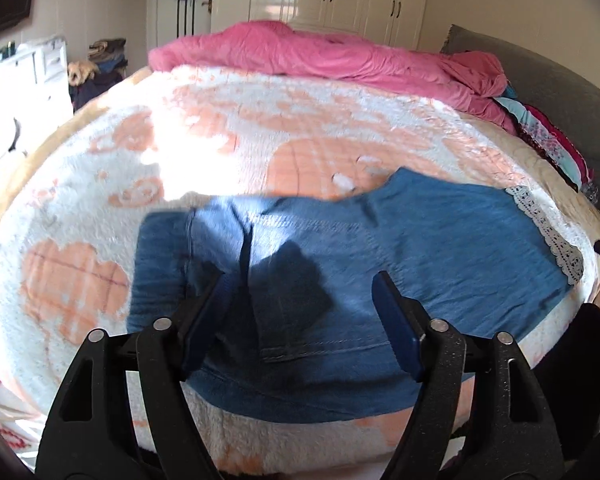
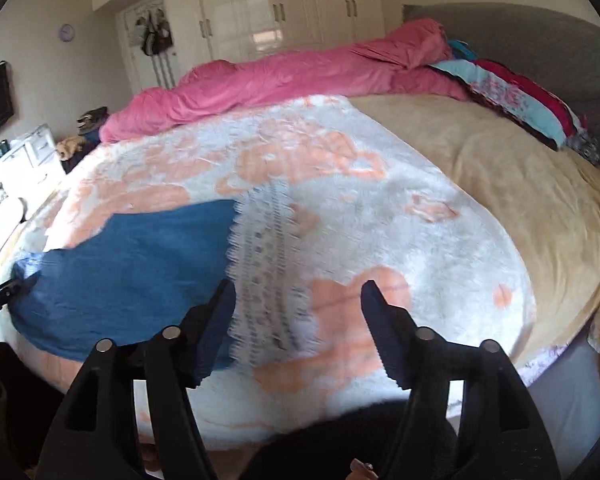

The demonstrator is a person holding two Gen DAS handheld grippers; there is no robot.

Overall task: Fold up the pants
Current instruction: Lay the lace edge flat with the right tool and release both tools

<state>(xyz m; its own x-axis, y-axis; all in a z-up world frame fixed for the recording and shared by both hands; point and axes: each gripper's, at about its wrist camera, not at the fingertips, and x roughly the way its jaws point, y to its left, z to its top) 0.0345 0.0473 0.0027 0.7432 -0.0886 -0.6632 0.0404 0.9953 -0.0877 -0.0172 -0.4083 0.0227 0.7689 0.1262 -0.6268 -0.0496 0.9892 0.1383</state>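
Across the lower middle of both views, blue pants (image 1: 440,232) with a white lace hem (image 2: 268,272) lie flat on a fluffy white-and-peach blanket (image 1: 260,120) covering a bed. Left gripper (image 1: 304,292) hovers over the denim, jaws apart, clamping nothing. Right gripper (image 2: 298,294) hovers above the lace, jaws apart and empty. A pink quilt (image 2: 284,76) is bunched at upper frame.

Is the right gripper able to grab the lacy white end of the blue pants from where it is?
Probably yes. The right gripper is open, with the lace hem of the pants lying flat on the blanket just beyond its fingers, and nothing covers the lace.
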